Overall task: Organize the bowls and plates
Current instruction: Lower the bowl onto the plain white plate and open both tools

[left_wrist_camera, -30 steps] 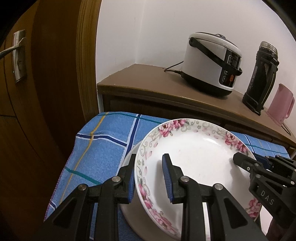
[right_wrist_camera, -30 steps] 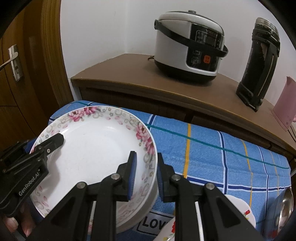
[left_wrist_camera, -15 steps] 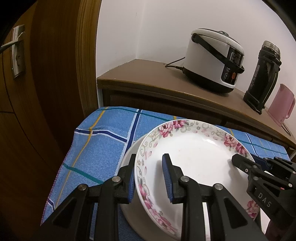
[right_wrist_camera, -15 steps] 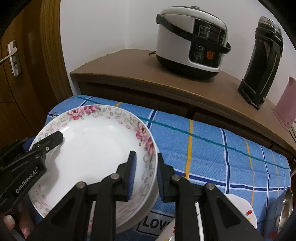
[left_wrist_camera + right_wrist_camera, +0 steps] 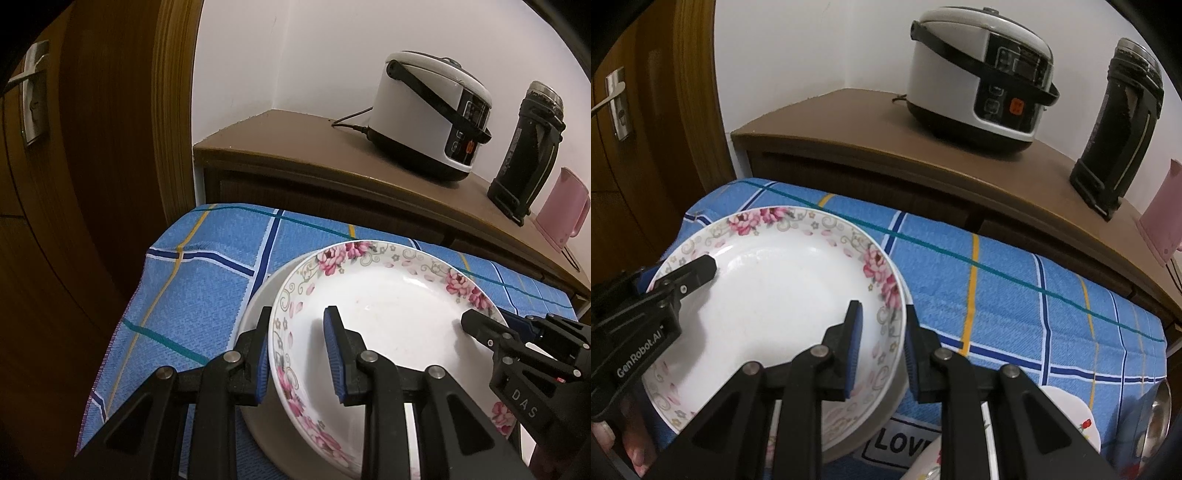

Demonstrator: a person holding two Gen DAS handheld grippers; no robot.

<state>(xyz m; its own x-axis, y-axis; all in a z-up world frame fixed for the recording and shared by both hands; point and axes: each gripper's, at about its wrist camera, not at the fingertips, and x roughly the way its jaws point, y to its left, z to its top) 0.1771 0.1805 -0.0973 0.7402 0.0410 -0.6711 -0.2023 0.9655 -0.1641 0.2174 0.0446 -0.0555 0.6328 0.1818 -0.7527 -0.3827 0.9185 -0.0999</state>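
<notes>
still, both hand-held grippers [image 5: 297,354] [image 5: 881,341] pinch the floral plate's [image 5: 768,288] rims, nothing moved.

White rice cooker [image 5: 979,70], black flask [image 5: 1123,118], pink jug [image 5: 561,212], brown cabinet [image 5: 295,155], wooden door [image 5: 74,147]

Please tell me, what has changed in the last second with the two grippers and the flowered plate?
Nothing visibly changed. The left gripper and right gripper still straddle opposite rims of the flowered plate, which stays over the plain plate on the blue cloth.
</notes>
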